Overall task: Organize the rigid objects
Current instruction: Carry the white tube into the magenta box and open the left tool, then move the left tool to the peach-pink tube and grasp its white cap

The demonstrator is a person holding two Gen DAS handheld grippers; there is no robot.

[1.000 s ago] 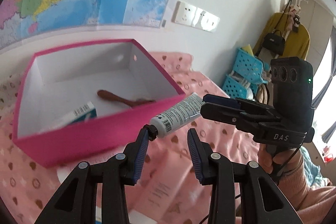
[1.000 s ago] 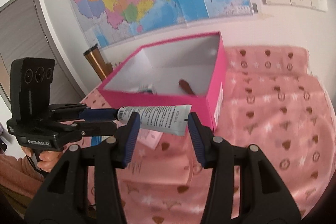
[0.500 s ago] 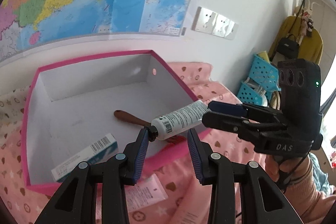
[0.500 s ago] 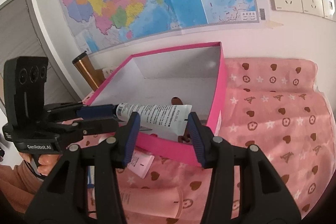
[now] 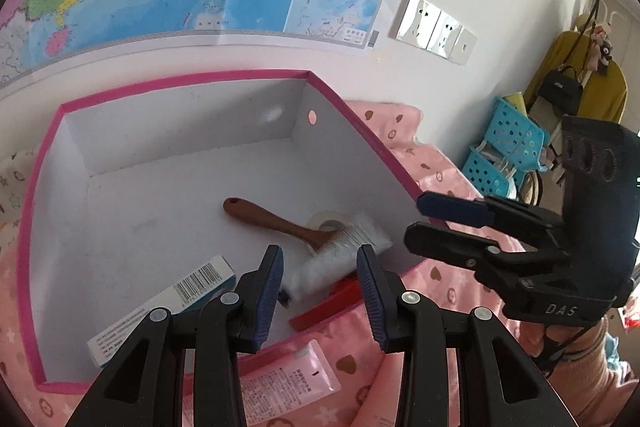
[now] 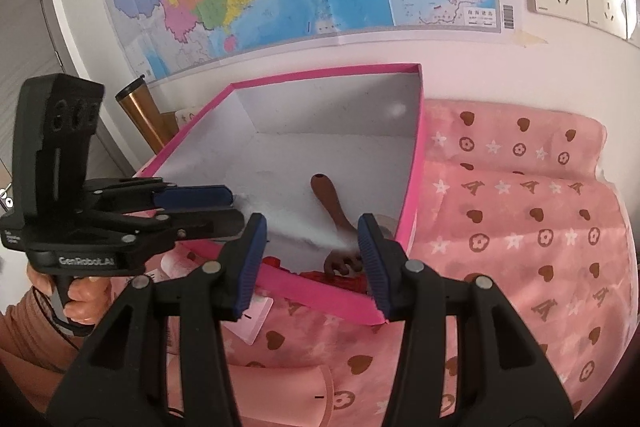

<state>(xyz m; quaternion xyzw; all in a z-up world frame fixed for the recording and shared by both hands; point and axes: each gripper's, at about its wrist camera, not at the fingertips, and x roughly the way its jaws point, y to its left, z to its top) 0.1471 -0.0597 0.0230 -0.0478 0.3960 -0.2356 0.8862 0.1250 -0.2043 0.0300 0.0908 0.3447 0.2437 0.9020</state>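
Note:
A pink box [image 5: 48, 155] with a white inside stands on the pink cloth. In it lie a brown wooden scratcher [image 5: 280, 223], a blue-and-white carton [image 5: 168, 307], a tape roll [image 5: 326, 221] and something red [image 5: 324, 305]. A white tube [image 5: 336, 259], blurred by motion, is dropping into the box below both grippers. My left gripper [image 5: 320, 277] is open above the box's near side. My right gripper [image 6: 312, 251] is open over the box [image 6: 416, 167]; the blurred tube [image 6: 304, 227] and the scratcher [image 6: 332, 207] show between its fingers.
A pink tube [image 5: 280, 383] lies on the cloth in front of the box. A gold flask [image 6: 140, 115] stands left of the box by the wall. Blue baskets [image 5: 504, 155] are at the right. A map and wall sockets are behind.
Both grippers carried the white tube up over the box, then opened. The tube has left them and is falling into the box.

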